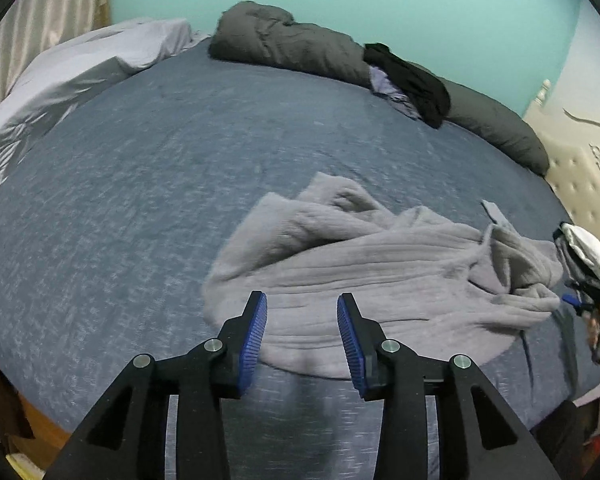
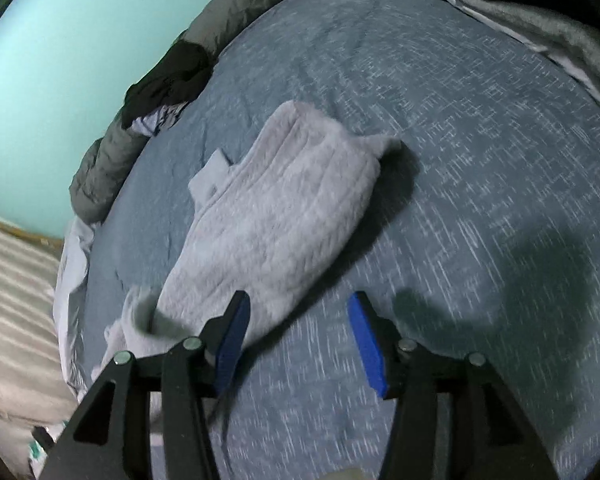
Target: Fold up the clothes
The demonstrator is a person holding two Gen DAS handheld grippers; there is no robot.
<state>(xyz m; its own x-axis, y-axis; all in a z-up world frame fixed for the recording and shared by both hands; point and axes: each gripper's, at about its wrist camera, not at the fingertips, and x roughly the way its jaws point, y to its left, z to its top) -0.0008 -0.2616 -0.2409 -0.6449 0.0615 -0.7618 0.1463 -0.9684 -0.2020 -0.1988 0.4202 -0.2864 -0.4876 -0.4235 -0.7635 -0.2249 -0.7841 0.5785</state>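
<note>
Blue ribbed pads line both sets of tongs, and both stand released with nothing between the pads. Nearest the left wrist camera, the left tongs (image 1: 302, 334) hang low over the near hem of the grey sweater (image 1: 364, 276), the pads parted to either side of that edge; whether they touch the knit cannot be determined, but the spread suggests readiness to pinch the hem. The right tongs (image 2: 296, 340) are likewise parted: the left-hand pad sits over or against the near corner of the garment, while the other pad hangs over bare bed cover (image 2: 480, 184), so the sweater lies to the left of their centre line and not between the pads. The garment itself is crumpled, not folded, lying in soft ridges on the blue-grey cover, with one bunched portion toward the right tongs and a small pale tab, possibly a label, showing at its far edge. In my judgement it has been laid mid-bed to give open working room on all sides, and the task stands at an early stage. Beyond it, well apart, a dark grey duvet (image 1: 284, 40) is rolled along the far edge against the turquoise wall, with a black garment (image 1: 412, 80) draped upon it. Pale bedding (image 1: 80, 68) is heaped at the far left corner.
</note>
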